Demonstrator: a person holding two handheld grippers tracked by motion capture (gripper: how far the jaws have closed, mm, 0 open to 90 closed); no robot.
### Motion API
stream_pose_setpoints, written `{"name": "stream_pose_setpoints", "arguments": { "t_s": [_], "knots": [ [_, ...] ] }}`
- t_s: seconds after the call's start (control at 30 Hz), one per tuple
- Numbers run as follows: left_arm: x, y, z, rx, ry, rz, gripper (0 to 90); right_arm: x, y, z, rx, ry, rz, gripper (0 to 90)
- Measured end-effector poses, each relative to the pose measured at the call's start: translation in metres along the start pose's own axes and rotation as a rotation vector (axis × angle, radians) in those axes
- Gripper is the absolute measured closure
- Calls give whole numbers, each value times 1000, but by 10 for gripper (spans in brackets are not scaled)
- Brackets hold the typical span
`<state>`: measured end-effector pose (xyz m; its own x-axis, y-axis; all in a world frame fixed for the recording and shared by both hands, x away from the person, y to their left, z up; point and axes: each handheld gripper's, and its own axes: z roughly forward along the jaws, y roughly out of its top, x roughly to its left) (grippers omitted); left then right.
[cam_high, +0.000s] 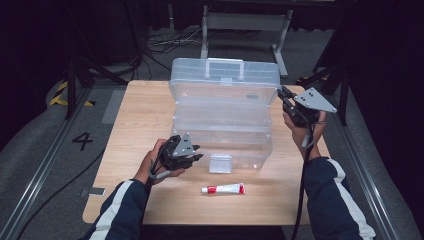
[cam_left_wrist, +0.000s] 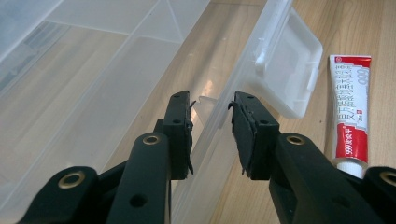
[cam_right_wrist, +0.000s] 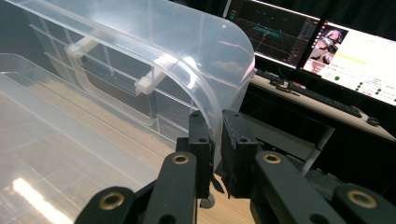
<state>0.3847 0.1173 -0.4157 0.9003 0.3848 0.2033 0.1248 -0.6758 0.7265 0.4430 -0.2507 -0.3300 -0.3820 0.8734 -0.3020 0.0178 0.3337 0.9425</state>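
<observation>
High view: clear box (cam_high: 222, 117) sits mid-table (cam_high: 125, 200), its tiers fanned out and the lid (cam_high: 225, 75) standing up at the back, so opening looks mostly done. Right gripper (cam_high: 286, 95) is at the lid's right corner; right gripper view has the jaws pressed onto the curved lid edge (cam_right_wrist: 212, 100), pinching it thin between the pads. Left gripper (cam_high: 196, 152) is at the front left of the lowest tier; left gripper view shows the jaws partly spread, straddling the front wall (cam_left_wrist: 212, 135) with gaps on both sides, not clamping yet. Front latch (cam_left_wrist: 287, 77) hangs flipped open just beside them. Tube (cam_high: 223, 188), red and white, lies on the wood in front of the box, untouched. Likely left: grip the base, then load or close; which one, cannot tell.
</observation>
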Motion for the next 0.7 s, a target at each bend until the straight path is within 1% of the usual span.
{"name": "stream_pose_setpoints", "arguments": {
  "t_s": [0.17,0.5,0.7],
  "knots": [
    [0,0,0,-2,1,-3,684,-1,2,4,5,-13,9,840],
    [0,0,0,-5,2,-2,684,-3,7,14,15,-34,10,848],
    [0,-1,0,-6,0,-4,683,-7,9,19,23,-28,19,850]
  ]
}}
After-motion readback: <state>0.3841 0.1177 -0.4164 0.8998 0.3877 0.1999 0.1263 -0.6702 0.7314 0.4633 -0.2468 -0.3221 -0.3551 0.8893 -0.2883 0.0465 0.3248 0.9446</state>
